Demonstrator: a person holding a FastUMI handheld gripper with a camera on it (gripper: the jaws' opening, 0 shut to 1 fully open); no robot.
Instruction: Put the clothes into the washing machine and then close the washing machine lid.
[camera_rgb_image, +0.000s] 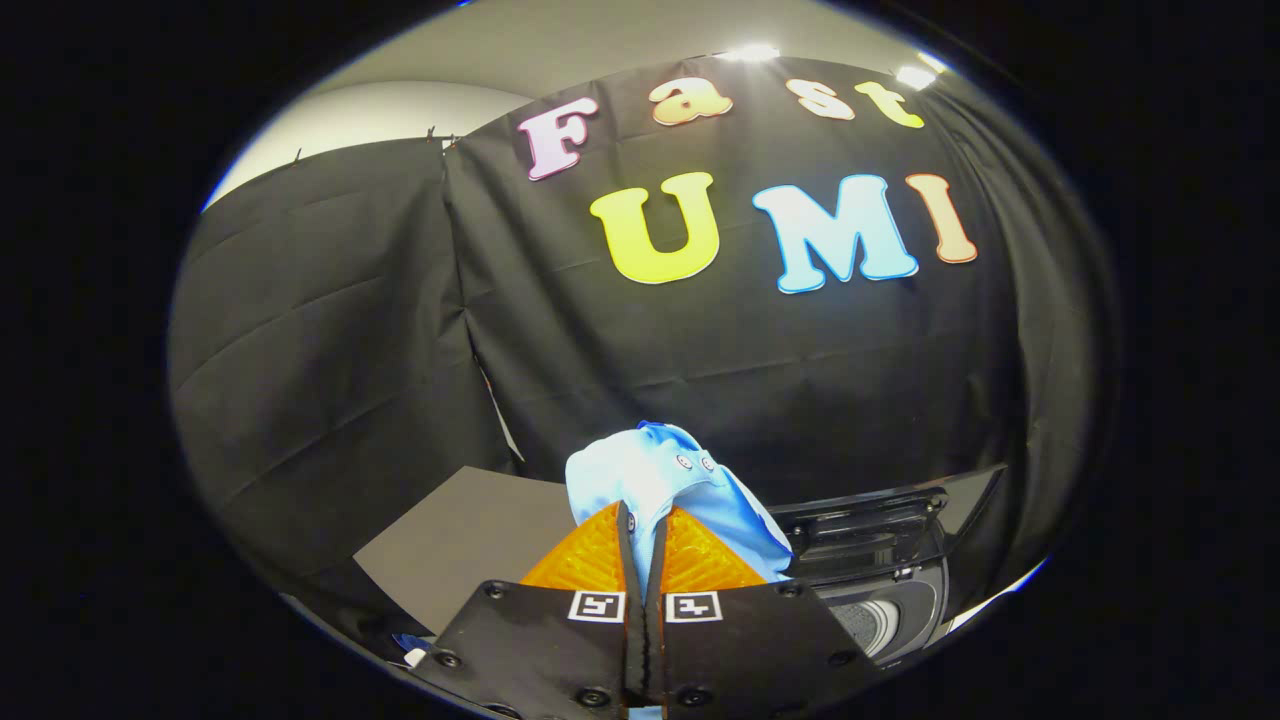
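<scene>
Black backdrop; hand-held gripper raised, pinching clothes.

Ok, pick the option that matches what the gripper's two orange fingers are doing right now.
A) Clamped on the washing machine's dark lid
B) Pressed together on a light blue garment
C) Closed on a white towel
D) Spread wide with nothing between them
B: the gripper has both orange ribbed fingers pinching the light blue snap-buttoned garment, which bunches up just ahead of them, with the washing machine's raised dark lid standing off to one side, untouched.
</scene>
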